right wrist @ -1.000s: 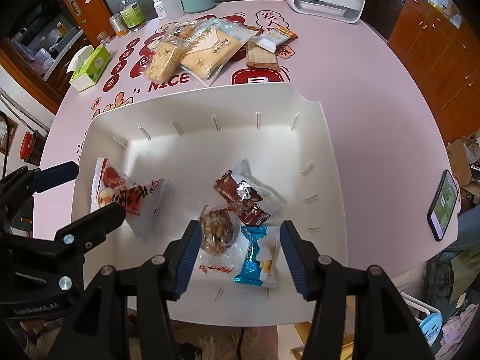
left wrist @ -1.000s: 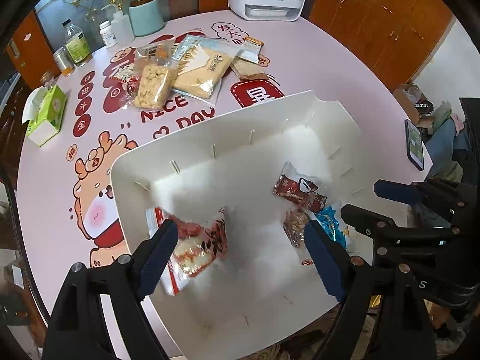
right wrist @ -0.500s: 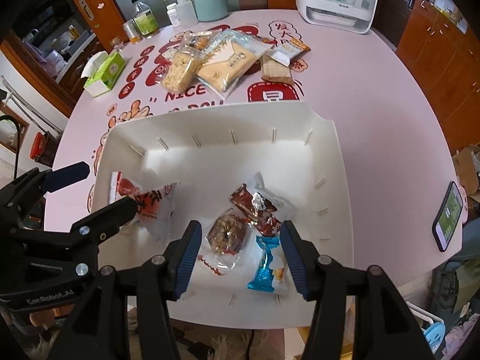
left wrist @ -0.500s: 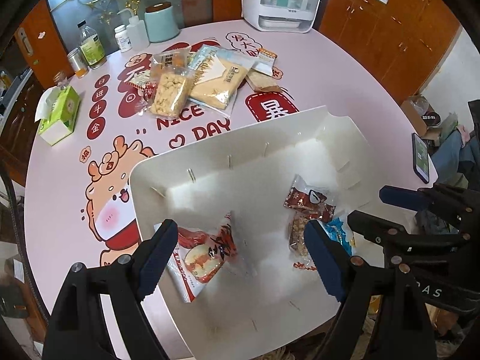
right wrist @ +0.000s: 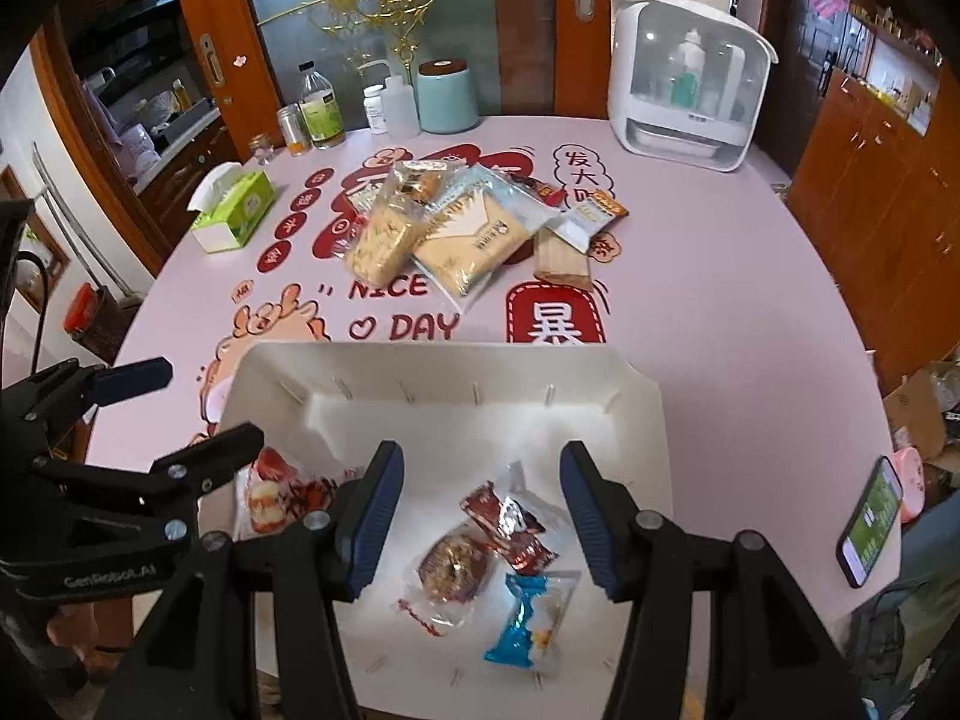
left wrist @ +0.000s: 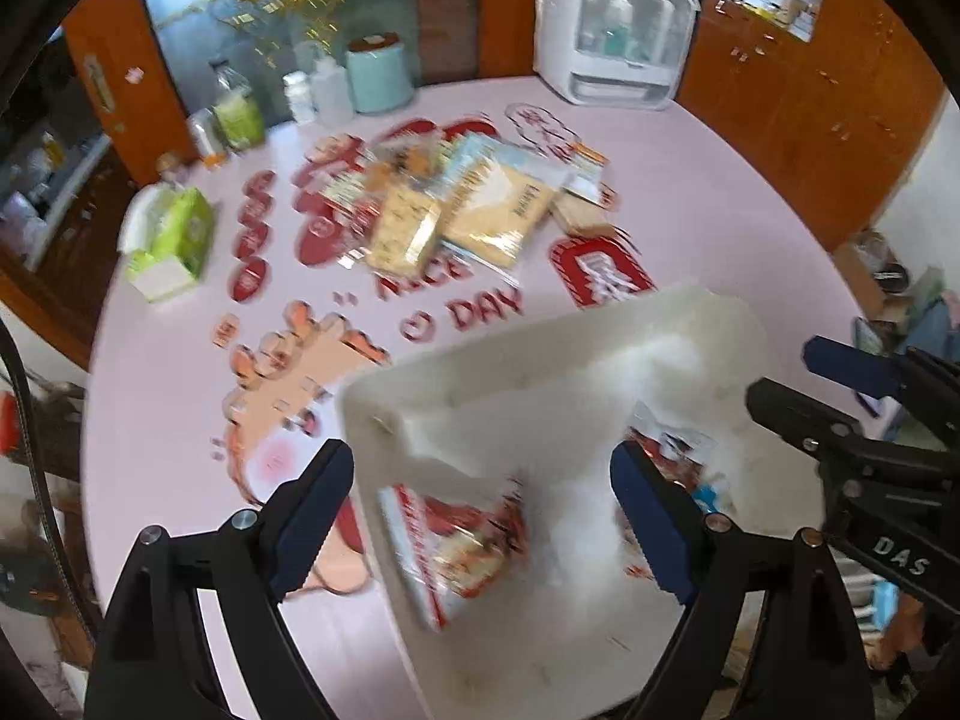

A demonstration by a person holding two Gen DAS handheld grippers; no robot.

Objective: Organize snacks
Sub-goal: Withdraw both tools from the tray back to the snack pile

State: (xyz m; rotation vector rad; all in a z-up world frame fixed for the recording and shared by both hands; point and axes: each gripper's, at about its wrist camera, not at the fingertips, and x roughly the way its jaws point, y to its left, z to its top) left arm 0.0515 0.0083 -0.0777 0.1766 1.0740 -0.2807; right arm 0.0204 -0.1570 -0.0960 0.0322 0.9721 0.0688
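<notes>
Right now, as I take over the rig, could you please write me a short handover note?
Left tool: jaws opening, holding nothing, above the white bin.
Right tool: open, empty, above the bin's near end.
Done: four snacks lie in the bin: red-and-white packet, dark red packet, round pastry in clear wrap, blue packet.
Left: the pile of snack bags on the pink table beyond the bin still has to go in.
</notes>
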